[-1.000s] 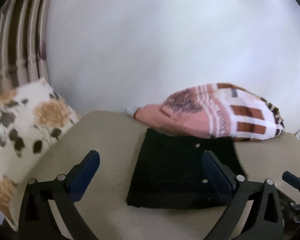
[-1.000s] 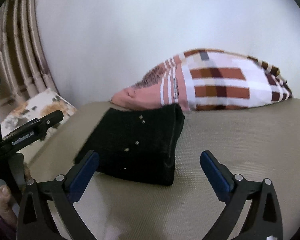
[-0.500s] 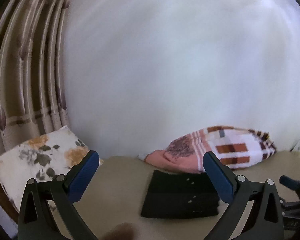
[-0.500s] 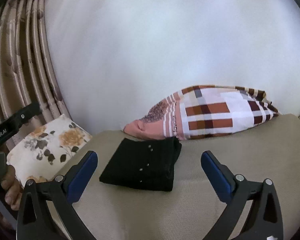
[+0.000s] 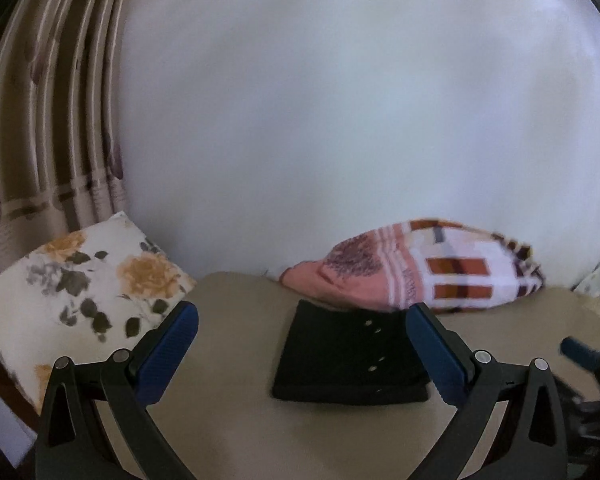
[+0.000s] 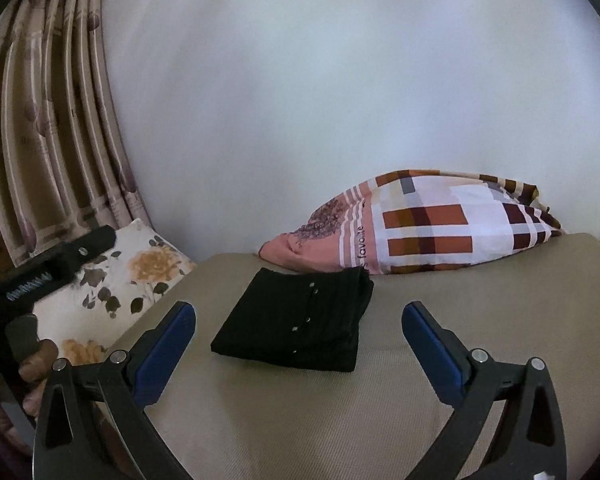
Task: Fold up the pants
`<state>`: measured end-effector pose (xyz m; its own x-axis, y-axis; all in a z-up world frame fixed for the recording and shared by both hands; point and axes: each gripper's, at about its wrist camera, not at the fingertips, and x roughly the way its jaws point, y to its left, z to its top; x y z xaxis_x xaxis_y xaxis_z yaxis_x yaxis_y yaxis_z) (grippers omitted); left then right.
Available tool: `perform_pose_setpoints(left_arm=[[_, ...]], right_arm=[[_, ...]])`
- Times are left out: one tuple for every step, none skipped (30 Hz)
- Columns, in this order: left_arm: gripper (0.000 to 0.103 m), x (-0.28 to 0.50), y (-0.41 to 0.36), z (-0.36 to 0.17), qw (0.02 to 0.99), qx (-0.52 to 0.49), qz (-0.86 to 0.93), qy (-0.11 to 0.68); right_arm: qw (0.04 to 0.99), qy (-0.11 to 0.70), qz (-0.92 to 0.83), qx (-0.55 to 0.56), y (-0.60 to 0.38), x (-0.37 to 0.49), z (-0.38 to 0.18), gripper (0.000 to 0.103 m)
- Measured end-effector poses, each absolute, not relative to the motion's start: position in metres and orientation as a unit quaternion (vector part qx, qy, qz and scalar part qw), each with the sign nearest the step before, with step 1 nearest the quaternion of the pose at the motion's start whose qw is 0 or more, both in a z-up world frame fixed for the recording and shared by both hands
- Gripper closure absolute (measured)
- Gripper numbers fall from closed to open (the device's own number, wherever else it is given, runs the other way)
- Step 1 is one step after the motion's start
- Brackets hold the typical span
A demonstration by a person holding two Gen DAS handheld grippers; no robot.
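The black pants [image 5: 348, 356] lie folded into a small flat rectangle on the beige bed [image 5: 236, 400], with small silver studs on top. They also show in the right wrist view [image 6: 300, 316]. My left gripper [image 5: 302, 328] is open and empty, held back from the pants and above the bed. My right gripper [image 6: 300, 326] is open and empty, also held back from the pants. Neither gripper touches the cloth.
A pink and checked pillow [image 6: 420, 224] lies just behind the pants against the white wall. A floral pillow [image 5: 80, 284] sits at the left by the striped curtain [image 6: 52, 140]. The other gripper's body shows at the left edge of the right wrist view [image 6: 52, 268].
Both grippers have pulled back and up from the folded pants, which now look smaller and farther. The pants have not moved. Both jaws stayed open.
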<state>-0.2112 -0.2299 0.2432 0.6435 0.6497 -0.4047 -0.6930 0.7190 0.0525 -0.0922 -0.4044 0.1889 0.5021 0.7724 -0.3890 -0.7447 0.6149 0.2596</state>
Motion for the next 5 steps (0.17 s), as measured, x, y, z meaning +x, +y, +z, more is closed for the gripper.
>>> perform_pose_setpoints(left_arm=[[0.0,-0.2095,-0.2274,0.2397,0.905,-0.062,0.365,0.209],[0.0,-0.2085,-0.2255,0.2363,0.905,-0.068,0.363,0.214],[0.0,-0.2079,-0.2248,0.2344,0.903,-0.069,0.365,0.216],[0.0,-0.2069,-0.2244,0.2329,0.903,-0.068,0.365,0.217],[0.0,-0.2061,-0.2241,0.2311,0.902,-0.069,0.365,0.219]], right_arm=[[0.866,0.241,0.438,0.028,-0.4034,-0.0928,0.1881,0.0],[0.865,0.241,0.438,0.026,-0.4025,-0.0935,0.1875,0.0],[0.865,0.241,0.439,0.024,-0.4014,-0.0943,0.1872,0.0],[0.865,0.24,0.439,0.023,-0.4005,-0.0949,0.1869,0.0],[0.866,0.239,0.439,0.021,-0.3996,-0.0955,0.1868,0.0]])
